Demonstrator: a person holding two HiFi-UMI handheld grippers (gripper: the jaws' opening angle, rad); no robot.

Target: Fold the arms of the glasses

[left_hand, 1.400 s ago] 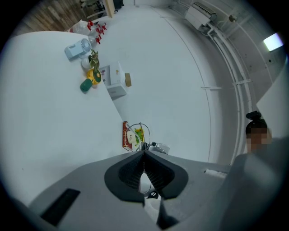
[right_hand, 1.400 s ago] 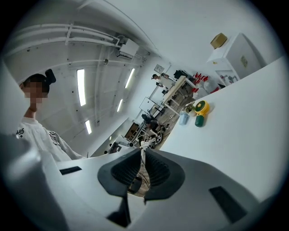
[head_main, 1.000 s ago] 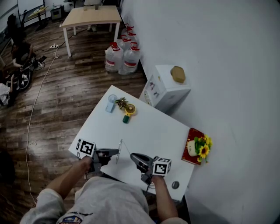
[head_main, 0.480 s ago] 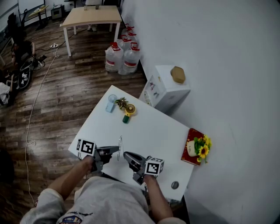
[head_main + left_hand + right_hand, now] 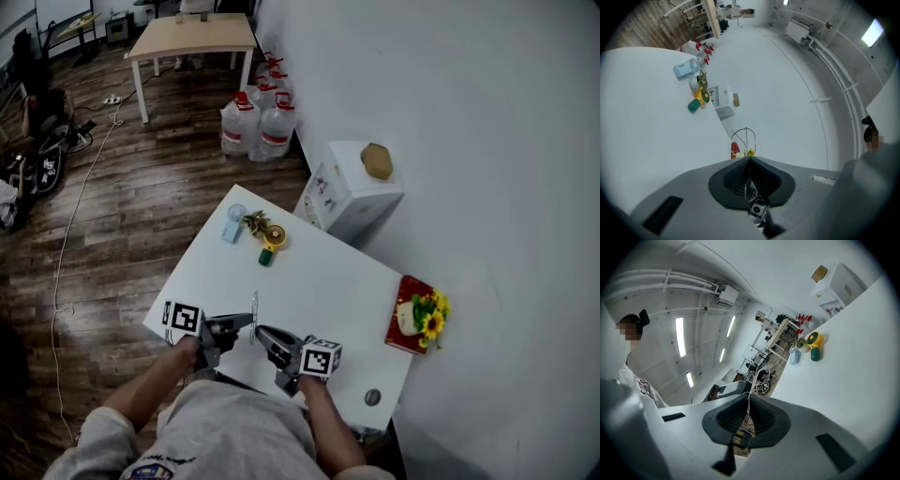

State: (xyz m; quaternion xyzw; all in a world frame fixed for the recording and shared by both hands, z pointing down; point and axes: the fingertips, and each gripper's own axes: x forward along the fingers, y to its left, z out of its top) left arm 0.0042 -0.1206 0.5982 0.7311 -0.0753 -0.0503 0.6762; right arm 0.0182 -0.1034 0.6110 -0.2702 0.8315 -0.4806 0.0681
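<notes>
Thin wire-rimmed glasses (image 5: 254, 313) hang over the near edge of the white table (image 5: 319, 281), held between both grippers. My left gripper (image 5: 247, 323) is shut on them. In the left gripper view (image 5: 749, 161) one wire rim (image 5: 746, 133) sticks out upright past the closed pads. My right gripper (image 5: 262, 333) comes in from the right with its tip close against the left one. Its pads are shut on a thin wire arm of the glasses (image 5: 749, 397), seen in the right gripper view (image 5: 749, 403). Most of the frame is too thin to make out in the head view.
On the table's far side lie a pale blue fan (image 5: 232, 224), a small plant (image 5: 255, 221) and a yellow-green toy (image 5: 272, 241). A red box with sunflowers (image 5: 417, 316) sits at the right edge. A white cabinet (image 5: 352, 192), water bottles (image 5: 258, 122) and a wooden table (image 5: 192, 37) stand beyond.
My right gripper has moved left, closing in on the left gripper and the glasses. The left gripper has stayed almost still.
</notes>
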